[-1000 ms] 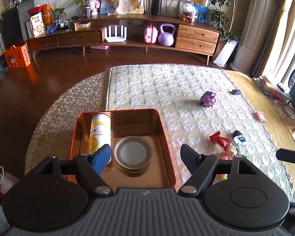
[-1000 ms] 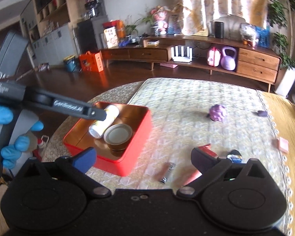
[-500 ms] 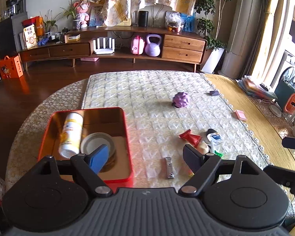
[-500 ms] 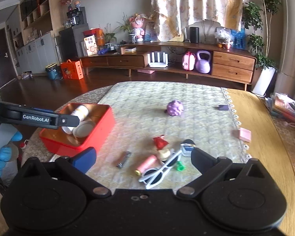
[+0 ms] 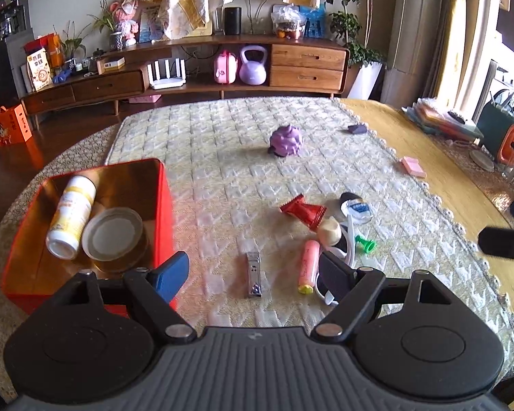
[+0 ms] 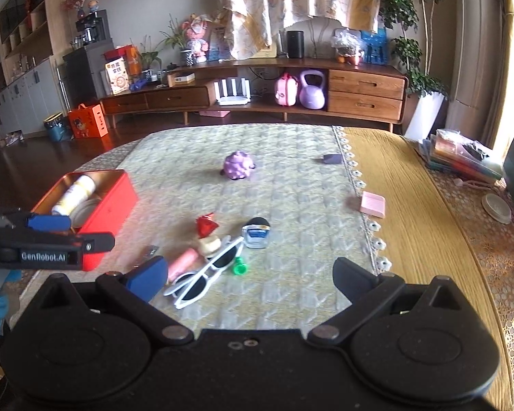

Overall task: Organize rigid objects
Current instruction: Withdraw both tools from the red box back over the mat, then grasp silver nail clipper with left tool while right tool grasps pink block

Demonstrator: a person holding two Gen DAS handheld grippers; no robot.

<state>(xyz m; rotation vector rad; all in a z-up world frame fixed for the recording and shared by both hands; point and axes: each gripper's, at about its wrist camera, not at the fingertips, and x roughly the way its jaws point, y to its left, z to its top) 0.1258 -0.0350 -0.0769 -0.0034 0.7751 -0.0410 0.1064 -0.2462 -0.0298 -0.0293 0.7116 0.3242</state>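
Observation:
My left gripper (image 5: pixel 252 274) hangs open over the quilted cloth, with a metal nail clipper (image 5: pixel 253 275) lying on the cloth below the gap between its jaws. Left of it stands the red tin (image 5: pixel 163 185), which holds a white-and-yellow bottle (image 5: pixel 72 215) and a round lidded can (image 5: pixel 113 236). A loose pile lies to the right: pink tube (image 5: pixel 308 263), red wrapper (image 5: pixel 303 210), wooden ball (image 5: pixel 329 234), green piece (image 5: pixel 365 243), small blue-labelled jar (image 5: pixel 356 207). My right gripper (image 6: pixel 248 281) is open and holds nothing; white sunglasses (image 6: pixel 205 274) lie by its left finger.
A purple toy (image 5: pixel 286 140) sits mid-cloth. Near the lace edge lie a pink eraser (image 5: pixel 412 167) and a small purple piece (image 5: pixel 357 128). Books and a plate (image 6: pixel 496 207) rest on the yellow cloth at the right. A sideboard stands behind the table.
Both grippers have moved right and down, away from the red tin and toward the pile. The tin has slid left in both views; the nail clipper now lies under the left jaws.

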